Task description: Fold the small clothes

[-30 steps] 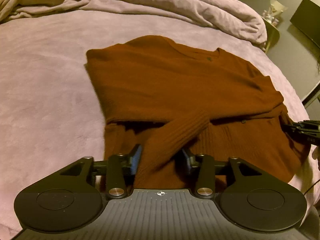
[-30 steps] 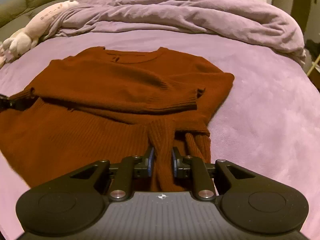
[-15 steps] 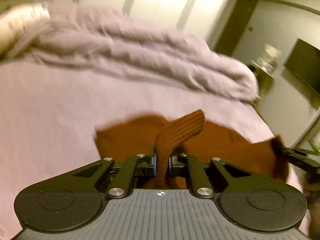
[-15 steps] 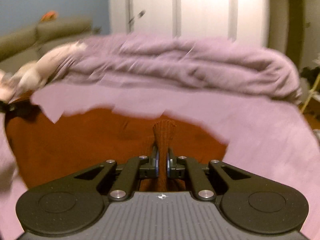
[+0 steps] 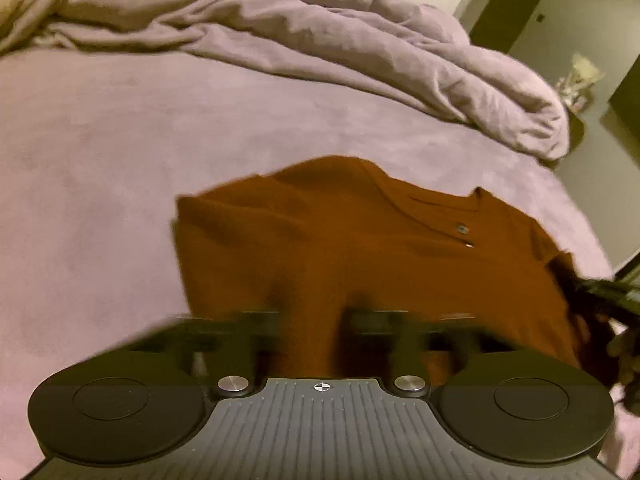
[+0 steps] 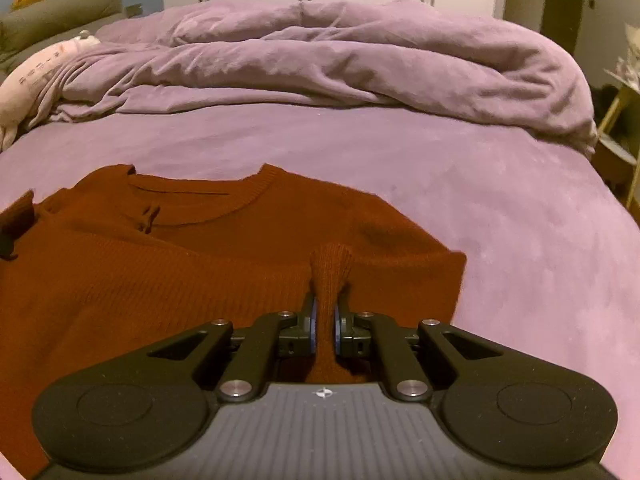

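Note:
A rust-brown knit sweater (image 5: pixel 360 248) lies on the purple bed, folded up toward its collar; it also shows in the right wrist view (image 6: pixel 180 264). My left gripper (image 5: pixel 312 320) is blurred by motion, its fingers spread apart with sweater fabric lying between them. My right gripper (image 6: pixel 325 320) is shut on a ribbed fold of the sweater's hem (image 6: pixel 330 276), low over the garment near its right edge. The right gripper's tip (image 5: pixel 600 292) shows at the right edge of the left wrist view.
A rumpled purple duvet (image 6: pixel 340 60) is heaped across the far side of the bed. A plush toy (image 6: pixel 28 80) lies at the far left. A side table (image 6: pixel 620 132) stands off the bed's right edge. Bare sheet (image 5: pixel 80 160) stretches to the left.
Both grippers carried the hem up and forward over the sweater toward the collar, then came down. The left gripper's fingers, shut on the hem half a second ago, have spread apart.

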The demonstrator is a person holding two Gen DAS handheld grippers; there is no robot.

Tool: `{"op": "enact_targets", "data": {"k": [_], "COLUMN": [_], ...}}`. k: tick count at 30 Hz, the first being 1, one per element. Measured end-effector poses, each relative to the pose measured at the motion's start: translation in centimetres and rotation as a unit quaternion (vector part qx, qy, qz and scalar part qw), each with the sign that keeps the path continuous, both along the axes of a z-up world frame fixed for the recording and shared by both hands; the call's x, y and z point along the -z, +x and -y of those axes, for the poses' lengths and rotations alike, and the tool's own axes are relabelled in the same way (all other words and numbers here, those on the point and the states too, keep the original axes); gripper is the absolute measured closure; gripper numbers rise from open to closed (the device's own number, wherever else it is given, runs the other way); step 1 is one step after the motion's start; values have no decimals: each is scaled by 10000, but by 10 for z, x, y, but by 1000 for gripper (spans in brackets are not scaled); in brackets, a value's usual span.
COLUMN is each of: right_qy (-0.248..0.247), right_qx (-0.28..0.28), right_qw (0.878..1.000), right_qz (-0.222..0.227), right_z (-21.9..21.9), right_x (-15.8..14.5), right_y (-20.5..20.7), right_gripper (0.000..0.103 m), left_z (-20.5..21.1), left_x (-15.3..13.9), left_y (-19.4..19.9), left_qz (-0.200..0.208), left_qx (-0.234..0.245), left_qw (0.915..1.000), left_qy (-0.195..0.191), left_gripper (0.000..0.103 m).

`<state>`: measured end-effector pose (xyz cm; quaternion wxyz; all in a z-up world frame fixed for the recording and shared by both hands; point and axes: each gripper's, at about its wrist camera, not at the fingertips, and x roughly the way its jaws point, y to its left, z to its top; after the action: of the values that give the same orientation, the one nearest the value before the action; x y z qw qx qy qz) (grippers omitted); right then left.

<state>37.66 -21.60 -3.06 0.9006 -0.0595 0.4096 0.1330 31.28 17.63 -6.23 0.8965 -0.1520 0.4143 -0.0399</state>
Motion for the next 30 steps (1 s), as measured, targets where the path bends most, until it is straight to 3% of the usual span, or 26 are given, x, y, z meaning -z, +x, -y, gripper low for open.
{"op": "enact_targets", "data": {"k": [4,7,9,11,12,14,16,18,21,24,26,28,30], "right_qy": [-226,-512,-628,-793,-1002,-1242,-938,-668,-518,-867,-966,-1362,-1721], "right_qx": [-27,198,385,578,652,802,768,506,-477,-1613,-2119,-2227,-2088], "right_qw": [9971,9914,9881,9849,9828,9812,9842,9870,9877,9688,9578,9462,9405], "right_qz": [732,1184,1351,1427,1410,1244,1287,1373,1394,1672,1687,1911,2054], "right_z": [-10,-18,-19,-23,-26,-28,-26,-34,-72,-118,-138,-145,-137], "right_x": [-23,-34,-34,-25,-16,-4,-5,-8,-4,7,17,30,39], "right_y": [8,31,50,68,76,80,67,46,18,-9,-21,-26,-22], "right_gripper": [97,97,97,96,94,93,93,92,92,91,91,91,91], "left_z": [-3,0,5,12,12,8,9,20,48,66,72,79,70], "left_x": [-35,-51,-46,-31,-23,-17,-18,-20,-16,1,21,32,33], "left_y": [7,26,42,54,57,47,28,18,23,38,47,45,46], "left_qz": [623,1014,1065,788,548,324,572,839,926,717,512,778,760], "left_qx": [-337,-711,-918,-1237,-1312,-1283,-1254,-1268,-973,-914,-926,-798,-866], "left_qw": [9974,9912,9867,9778,9755,9802,9839,9834,9876,9904,9881,9794,9821], "left_qy": [143,475,814,1496,1676,1470,1134,987,815,755,1116,1681,1489], "left_gripper": [91,90,80,52,47,45,35,29,22,17,13,7,6]}}
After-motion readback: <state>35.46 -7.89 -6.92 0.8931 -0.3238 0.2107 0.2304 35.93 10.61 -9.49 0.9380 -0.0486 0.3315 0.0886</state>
